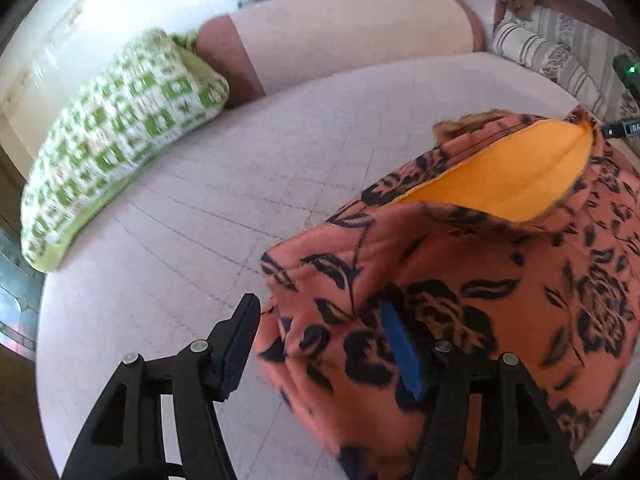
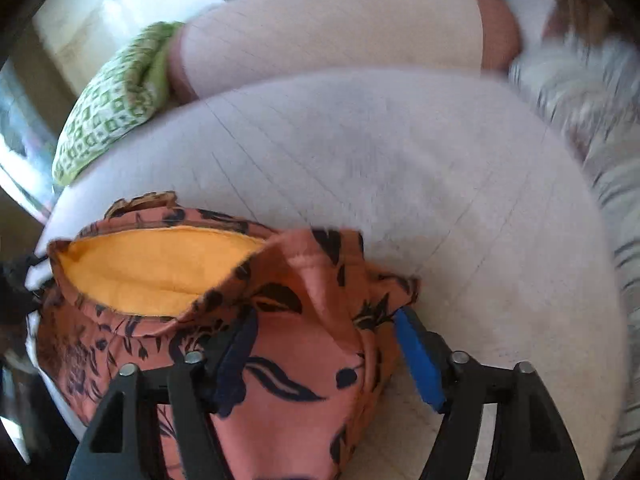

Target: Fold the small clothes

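An orange garment with a black flower print (image 1: 480, 272) and a yellow lining lies bunched on the pale pink seat cushion (image 1: 240, 184). My left gripper (image 1: 320, 332) is open, its fingers wide apart, with the garment's left edge lying between them. My right gripper (image 2: 324, 340) is open too, and the right part of the same garment (image 2: 288, 320) lies between its fingers. The yellow lining (image 2: 160, 268) shows at the garment's far side.
A green and white checked pillow (image 1: 116, 140) lies at the cushion's far left. The pink backrest (image 1: 352, 36) runs behind. Striped cushions (image 1: 560, 56) sit at the far right. A black device with a green light (image 1: 630, 72) is at the right edge.
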Available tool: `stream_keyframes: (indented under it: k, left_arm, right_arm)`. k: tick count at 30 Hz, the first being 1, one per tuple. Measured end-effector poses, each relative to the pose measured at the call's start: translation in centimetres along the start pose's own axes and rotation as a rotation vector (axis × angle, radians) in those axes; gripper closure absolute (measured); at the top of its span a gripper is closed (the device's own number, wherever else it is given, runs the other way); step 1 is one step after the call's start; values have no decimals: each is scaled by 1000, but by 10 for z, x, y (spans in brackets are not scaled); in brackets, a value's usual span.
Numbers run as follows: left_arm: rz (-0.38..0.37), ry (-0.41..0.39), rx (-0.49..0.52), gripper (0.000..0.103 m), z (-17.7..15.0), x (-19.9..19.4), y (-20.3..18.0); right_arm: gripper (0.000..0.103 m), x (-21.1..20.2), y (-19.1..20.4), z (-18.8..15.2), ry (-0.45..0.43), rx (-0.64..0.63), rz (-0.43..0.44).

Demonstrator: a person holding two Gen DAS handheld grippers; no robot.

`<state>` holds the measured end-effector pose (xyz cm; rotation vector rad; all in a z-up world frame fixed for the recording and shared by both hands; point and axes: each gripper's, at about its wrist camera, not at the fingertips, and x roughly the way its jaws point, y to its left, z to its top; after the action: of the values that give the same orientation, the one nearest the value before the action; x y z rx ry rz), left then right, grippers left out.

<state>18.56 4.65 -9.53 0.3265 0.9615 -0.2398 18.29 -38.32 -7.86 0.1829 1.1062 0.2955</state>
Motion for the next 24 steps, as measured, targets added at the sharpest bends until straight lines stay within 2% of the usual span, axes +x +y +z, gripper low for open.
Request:
stream_keyframes:
  k: [1, 2, 3, 4, 6, 7, 8, 9, 11, 12, 13, 14, 15, 16, 18, 19, 20, 22, 24]
  left_arm:
    - [-26, 4, -29, 65, 3, 1, 5]
    - [-55, 13, -74, 93, 7, 4, 9]
    - [-76, 5, -134, 94, 11, 2, 15]
    - [-96, -39, -191, 94, 14, -4, 22]
    - [-109, -66, -310, 94, 17, -4, 35]
    - [-125, -43, -371, 94, 16, 5, 41]
    - [-141, 5, -421, 94, 15, 18, 46]
    - [-139, 55, -439, 94, 13, 32, 47]
    - [-134, 53, -457, 91, 14, 32, 47]
    - [-145, 45, -456, 87, 17, 26, 47]
    - [-153, 34, -444, 74, 19, 21, 46]
    - [-149, 22, -417, 58, 21, 16, 43]
    - [-117, 12, -381, 53, 24, 11, 40]
    - [-95, 1, -349, 51, 27, 8, 37]
    - [-95, 6, -326, 51, 28, 9, 31]
    - [-97, 16, -324, 51, 29, 12, 30]
    - [-98, 29, -324, 51, 28, 14, 28]
    - [-90, 35, -341, 51, 24, 11, 29]
    - [-87, -8, -373, 51, 18, -7, 34]
  right_arm:
    - [84, 3, -2, 0, 10, 20, 5]
    - [88, 1, -4, 0, 6, 42, 14]
    - [92, -4, -5, 0, -5, 64, 36]
    - [94, -14, -6, 0, -26, 92, 63]
    - [94, -32, -11, 2, -75, 170, 140]
    - [94, -29, -20, 2, -67, 226, 156]
    - [93, -20, -27, 2, -51, 273, 133]
    - [92, -4, -34, 1, -26, 302, 91]
    - [88, 15, -39, -2, 16, 328, 106]
    - [87, 14, -39, -4, 4, 342, 115]
    - [78, 8, -35, -5, -25, 328, 122]
    - [61, 1, -30, -4, -44, 297, 131]
    - [46, -3, -24, -2, -51, 263, 130]
    - [25, -5, -20, 0, -56, 244, 126]
    - [24, 2, -13, 6, -26, 211, 115]
    - [27, 8, -10, 6, -1, 207, 111]
    - [42, 12, -11, 6, 10, 211, 114]
    - [65, 15, -10, 5, 31, 203, 105]
    - [65, 5, -10, 0, -5, 199, 87]
